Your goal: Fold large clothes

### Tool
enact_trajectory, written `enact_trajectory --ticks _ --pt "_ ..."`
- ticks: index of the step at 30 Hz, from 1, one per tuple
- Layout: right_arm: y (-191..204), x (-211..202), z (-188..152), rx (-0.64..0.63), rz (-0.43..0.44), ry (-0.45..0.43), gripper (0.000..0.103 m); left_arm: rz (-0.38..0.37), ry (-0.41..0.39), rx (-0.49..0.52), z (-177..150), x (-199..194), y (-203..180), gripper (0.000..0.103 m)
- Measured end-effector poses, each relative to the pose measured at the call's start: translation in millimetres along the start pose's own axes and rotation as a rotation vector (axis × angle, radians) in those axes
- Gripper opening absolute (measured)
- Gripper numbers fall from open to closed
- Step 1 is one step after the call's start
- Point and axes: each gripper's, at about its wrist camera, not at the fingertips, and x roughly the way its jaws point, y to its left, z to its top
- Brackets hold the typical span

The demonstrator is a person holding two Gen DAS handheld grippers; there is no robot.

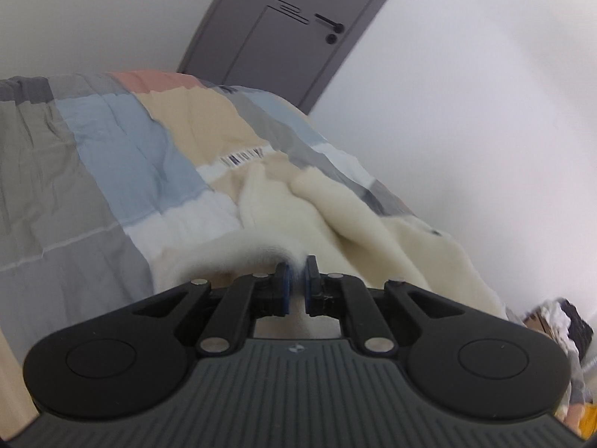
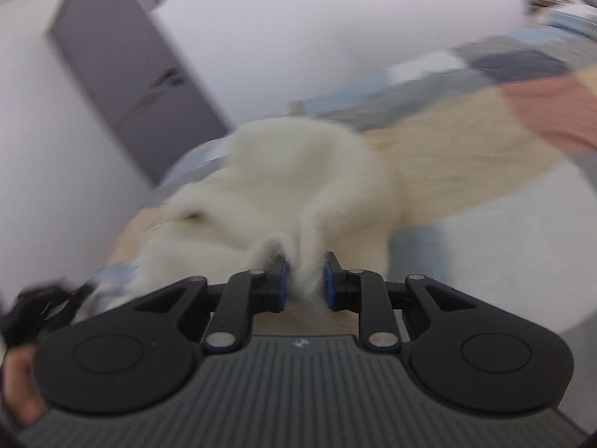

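Left-wrist view first: at the far left lies the patchwork bedspread [image 1: 112,156] of grey, pale blue, beige and pink blocks, wrinkled and covering the bed across most of the picture. Toward the middle, my left gripper [image 1: 297,280] has its black fingers with blue pads drawn nearly together, pinching a thin edge of the cream-white fluffy fleece garment [image 1: 335,216]; a blurred band of that fleece arches away to the left from the pads. Beyond the fingertips the rest of the garment lies in soft folds on the bedspread, spreading to the right side of the bed. Above stands a grey panelled door [image 1: 283,37] with a dark handle, set in a plain white wall [image 1: 466,130]. At the lower right corner is a blurred heap of mixed clothes [image 1: 559,321], off the bed. Right-wrist view, strongly blurred: at the lower left edge a bit of my hand [image 2: 18,384] shows beside a dark shape I cannot make out. In the middle my right gripper [image 2: 305,280] holds a thicker tuft of the same fleece garment [image 2: 298,164] between its blue pads, the gap narrow but wider than on the left. The garment rises from the pads and bunches over the bedspread [image 2: 485,134], which runs off to the right.
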Motion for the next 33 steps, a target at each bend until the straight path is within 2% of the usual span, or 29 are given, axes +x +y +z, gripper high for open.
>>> enact_trajectory --ticks 4,9,12,16,18,20,21,22,26,28,30,33 --pt "37 11 -15 -0.131 0.091 0.051 0.022 0.075 0.022 0.021 8 19 3 0.008" --pt "76 39 -46 -0.283 0.222 0.185 0.022 0.163 0.02 0.083 6 37 4 0.008" --pt "93 55 -61 -0.375 0.226 0.224 0.022 0.192 0.026 0.101 6 52 4 0.008" --pt "97 68 -67 -0.402 0.242 0.245 0.022 0.204 0.029 0.108 -2 60 3 0.008" --pt "95 73 -66 -0.375 0.25 0.256 0.024 0.191 0.025 0.101 -6 54 2 0.011" --pt "90 71 -64 -0.341 0.26 0.262 0.024 0.179 0.031 0.114 -8 45 -1 0.038" --pt "88 70 -62 -0.321 0.265 0.265 0.024 0.163 0.037 0.116 -9 38 -3 0.062" --pt "86 69 -60 -0.308 0.272 0.268 0.025 0.143 0.045 0.108 -12 31 -4 0.071" --pt "76 64 -50 -0.223 0.297 0.281 0.035 0.058 0.095 0.068 -30 -7 -9 0.071" --pt "70 55 -46 -0.181 0.311 0.278 0.049 -0.005 0.133 0.022 -42 -25 -10 0.072" --pt "64 42 -42 -0.162 0.319 0.262 0.057 -0.057 0.168 -0.027 -55 -42 -10 0.072" --pt "56 23 -36 -0.146 0.323 0.231 0.06 -0.088 0.212 -0.096 -77 -59 -9 0.072"
